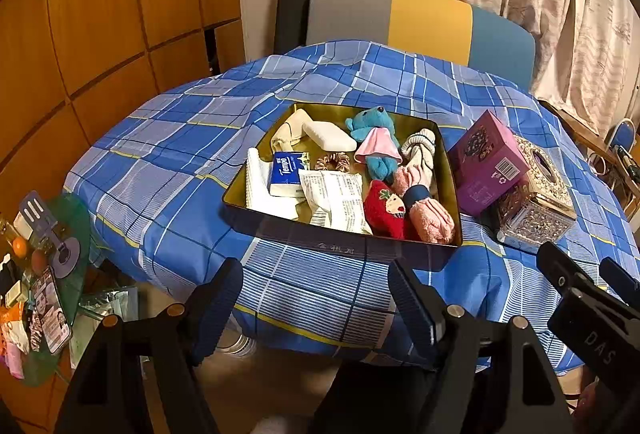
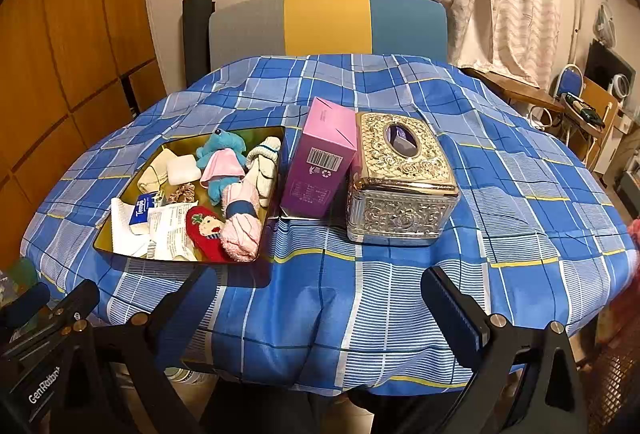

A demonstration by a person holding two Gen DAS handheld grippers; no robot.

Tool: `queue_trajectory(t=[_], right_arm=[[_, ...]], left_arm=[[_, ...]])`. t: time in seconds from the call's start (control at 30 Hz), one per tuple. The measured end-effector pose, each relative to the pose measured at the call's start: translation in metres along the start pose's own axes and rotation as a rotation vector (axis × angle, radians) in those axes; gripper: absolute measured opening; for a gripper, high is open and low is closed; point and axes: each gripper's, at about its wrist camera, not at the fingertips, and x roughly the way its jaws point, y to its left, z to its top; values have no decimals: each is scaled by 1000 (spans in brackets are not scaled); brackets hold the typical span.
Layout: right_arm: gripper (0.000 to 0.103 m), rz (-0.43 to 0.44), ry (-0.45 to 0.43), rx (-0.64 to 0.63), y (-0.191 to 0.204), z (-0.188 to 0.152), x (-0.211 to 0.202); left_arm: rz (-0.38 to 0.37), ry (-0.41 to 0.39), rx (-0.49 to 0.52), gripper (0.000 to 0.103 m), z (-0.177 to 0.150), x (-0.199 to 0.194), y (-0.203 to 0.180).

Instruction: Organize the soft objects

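On the bench point(image 2: 400, 274), under its blue checked cloth, a shallow gold tray point(image 1: 280, 222) holds the soft things gathered together: a blue plush toy point(image 1: 374, 138), pink socks point(image 1: 428, 210), a red sock point(image 1: 382, 210), a white sponge point(image 1: 328, 136), a scrunchie point(image 1: 333, 162), a tissue pack point(image 1: 286, 174) and a plastic packet point(image 1: 340, 198). Just right of the tray a purple box point(image 2: 320, 158) leans against an ornate metal tissue box point(image 2: 400, 178), both outside it, probably because they are rigid. The left gripper point(image 1: 316, 302) and right gripper point(image 2: 324, 310) hover at the near edge, jaws wide apart and holding nothing. With everything soft already lying in the tray, the scene fits either sorting finished or the tray's contents about to be rearranged.
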Motion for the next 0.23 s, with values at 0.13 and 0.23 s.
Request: queue_trajectory(t=[0.13, 0.23], right_arm=[[103, 3, 4, 6, -1, 0, 1], [103, 2, 10, 10, 0, -1, 2]], left_arm=[[7, -10, -1, 74, -1, 0, 0], [11, -12, 5, 74, -1, 0, -1]])
